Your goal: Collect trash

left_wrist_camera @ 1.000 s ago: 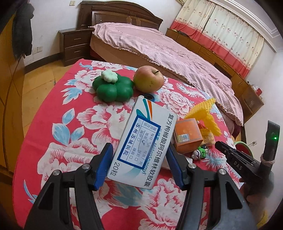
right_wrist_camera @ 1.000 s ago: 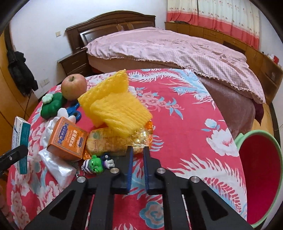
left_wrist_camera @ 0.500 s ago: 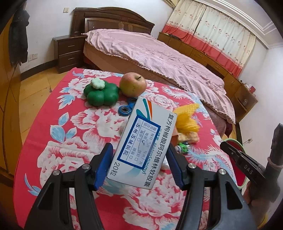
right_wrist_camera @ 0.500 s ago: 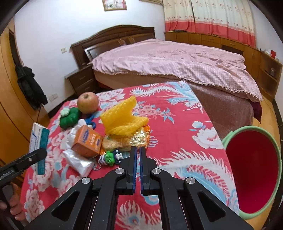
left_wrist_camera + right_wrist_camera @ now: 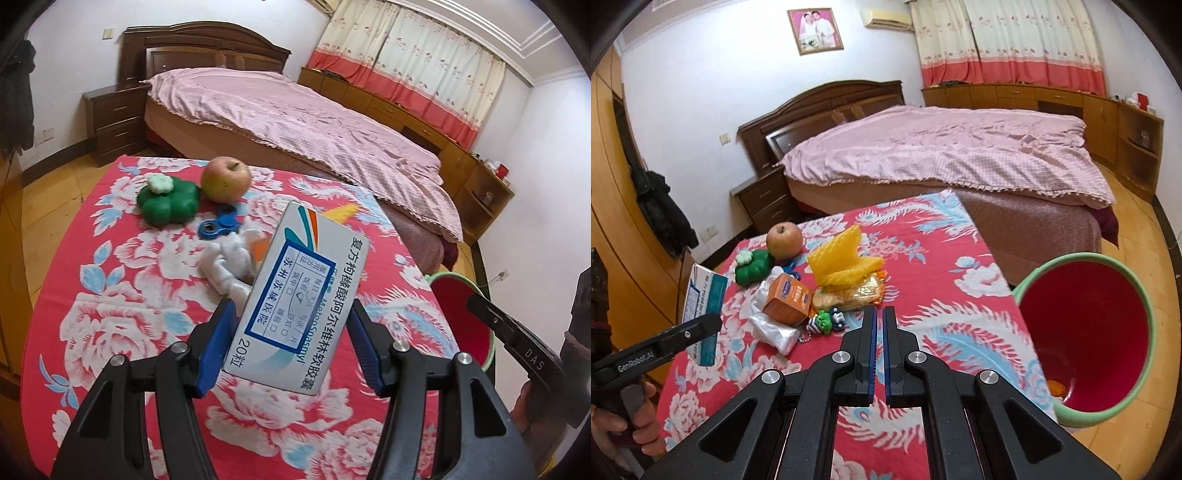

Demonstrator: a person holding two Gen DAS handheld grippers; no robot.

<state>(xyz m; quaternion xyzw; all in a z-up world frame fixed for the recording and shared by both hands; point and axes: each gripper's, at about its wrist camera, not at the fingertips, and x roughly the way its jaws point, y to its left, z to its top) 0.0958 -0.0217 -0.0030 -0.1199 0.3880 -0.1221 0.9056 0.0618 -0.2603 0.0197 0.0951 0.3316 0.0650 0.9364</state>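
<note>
My left gripper (image 5: 290,319) is shut on a white and blue medicine box (image 5: 299,299) and holds it well above the red floral table (image 5: 110,317); the box also shows in the right wrist view (image 5: 701,291). My right gripper (image 5: 878,315) is shut and empty above the table's near side. A red bin with a green rim (image 5: 1087,332) stands on the floor right of the table. On the table lie yellow foam netting (image 5: 846,264), an orange box (image 5: 790,299), a snack wrapper (image 5: 849,297) and a crumpled clear bag (image 5: 774,326).
An apple (image 5: 225,179), a green pepper-shaped toy (image 5: 168,201), a blue fidget spinner (image 5: 221,223) and a small green figure keychain (image 5: 825,321) also sit on the table. A bed (image 5: 942,155) stands behind it, and wardrobes at the left.
The left gripper has lifted the medicine box higher and drawn back from the table. The right gripper has risen and pulled back too, staying shut. The bin has come further into view.
</note>
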